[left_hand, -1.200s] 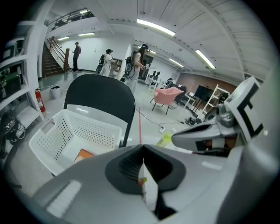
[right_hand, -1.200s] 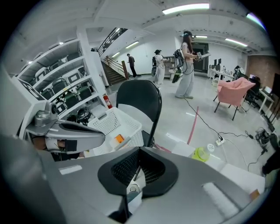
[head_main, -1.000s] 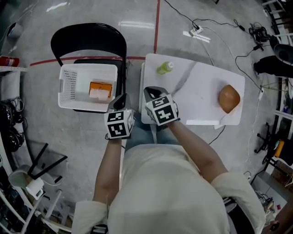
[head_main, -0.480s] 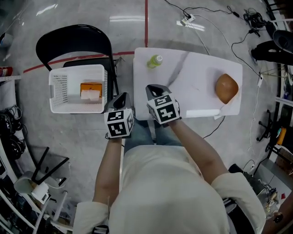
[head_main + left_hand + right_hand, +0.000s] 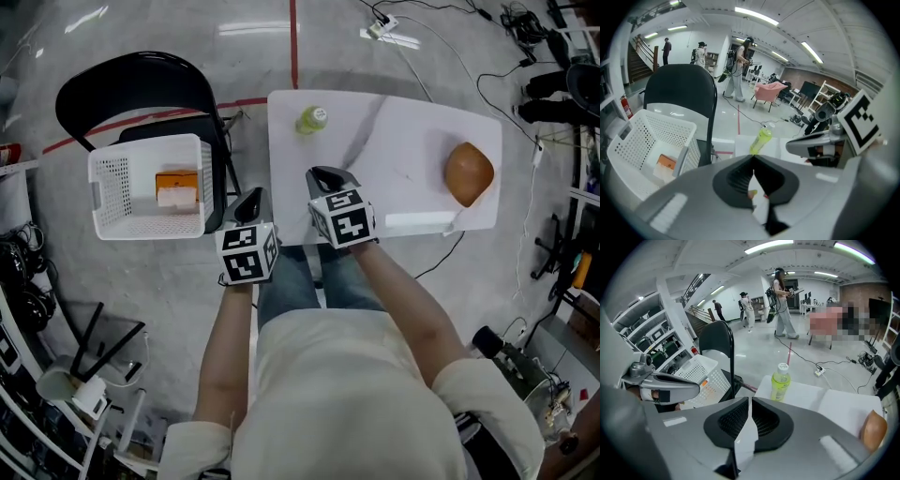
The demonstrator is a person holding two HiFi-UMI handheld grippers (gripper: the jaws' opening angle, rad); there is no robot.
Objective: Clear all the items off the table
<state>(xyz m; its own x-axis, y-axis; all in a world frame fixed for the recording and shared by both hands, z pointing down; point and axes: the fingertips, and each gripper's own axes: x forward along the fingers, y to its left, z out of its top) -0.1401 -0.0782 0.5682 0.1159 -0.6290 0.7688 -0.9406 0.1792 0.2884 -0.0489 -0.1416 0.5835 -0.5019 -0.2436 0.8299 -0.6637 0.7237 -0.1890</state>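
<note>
Left hand-held gripper [image 5: 252, 196] and right hand-held gripper [image 5: 327, 174], closed, by white table [image 5: 412, 122], grey floor [image 5: 159, 277].

We cannot read the print on the orange box [image 5: 178, 187] in the white basket [image 5: 105, 183], and the basket covers most of the black chair's [image 5: 131, 84] seat. The right claw [image 5: 326, 176] hides a stretch of the table's [image 5: 412, 127] near edge. In the left gripper view the left claw [image 5: 752, 157] covers the green bottle's [image 5: 761, 139] base. In the right gripper view the claw's body hides the underside of the brown round thing [image 5: 874, 428] at the table's right end.
</note>
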